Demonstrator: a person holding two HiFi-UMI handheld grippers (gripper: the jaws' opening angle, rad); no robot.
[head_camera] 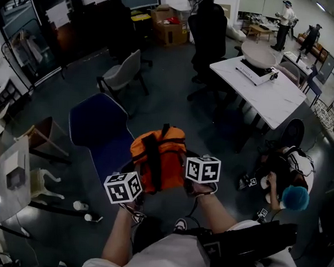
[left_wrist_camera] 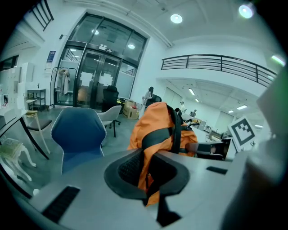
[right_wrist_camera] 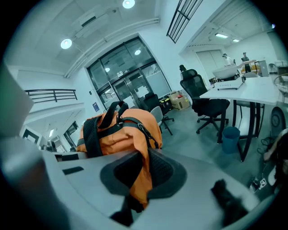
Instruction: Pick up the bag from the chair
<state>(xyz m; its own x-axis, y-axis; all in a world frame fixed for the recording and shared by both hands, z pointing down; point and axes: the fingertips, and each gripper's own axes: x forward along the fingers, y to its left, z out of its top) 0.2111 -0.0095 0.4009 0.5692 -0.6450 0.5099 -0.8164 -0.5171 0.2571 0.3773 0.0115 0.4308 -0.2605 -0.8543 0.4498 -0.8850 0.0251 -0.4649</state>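
Observation:
An orange bag (head_camera: pixel 157 157) with black straps hangs in the air in front of me, held from both sides and clear of the blue chair (head_camera: pixel 97 130). My left gripper (head_camera: pixel 130 197) is shut on a fold of the bag's orange cloth (left_wrist_camera: pixel 145 177) at its lower left. At the bag's lower right, my right gripper (head_camera: pixel 199 187) is shut on another fold of the bag (right_wrist_camera: pixel 139 179). The blue chair (left_wrist_camera: pixel 78 134) stands empty to the left behind the bag. In both gripper views the bag's body (right_wrist_camera: pixel 118 131) rises just beyond the jaws.
A grey chair (head_camera: pixel 123 72) and a black office chair (head_camera: pixel 210 34) stand further back. A white table (head_camera: pixel 271 91) with a device on it is at the right. A person sits on the floor (head_camera: pixel 285 177) at the right. Small tables (head_camera: pixel 9 174) stand at the left.

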